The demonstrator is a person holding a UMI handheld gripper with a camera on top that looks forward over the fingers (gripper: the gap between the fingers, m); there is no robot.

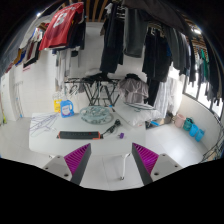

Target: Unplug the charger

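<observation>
— Where were you at that moment, and what did you have hold of?

— Nothing. My gripper (112, 160) was wide open, both purple pads (78, 158) well apart, with only bare white table (110, 150) between them. I hung above the near part of that table, looking across it.

— And the charger?

— I couldn't pick it out for certain. Beyond my fingers, on the table, lay a long dark flat thing (74, 134), perhaps a power strip or a keyboard; too small for me to tell. Right of it sat a small purple object (121, 133), and beyond that a round glass dish (98, 115). A blue bottle (66, 107) stood toward the table's far left. Behind the table, dark and red clothes (128, 35) hung on a rail. If a charger was plugged in anywhere, my guess was the dark flat thing, but I saw no plug or cable clearly.

— So which step was that?

— The very start, as I judged it: the approach, nothing touched yet. The next move called for travelling forward and down over the table toward that dark flat thing, finding the plug body, lining my fingers either side of it, then closing firmly before any pull.
</observation>
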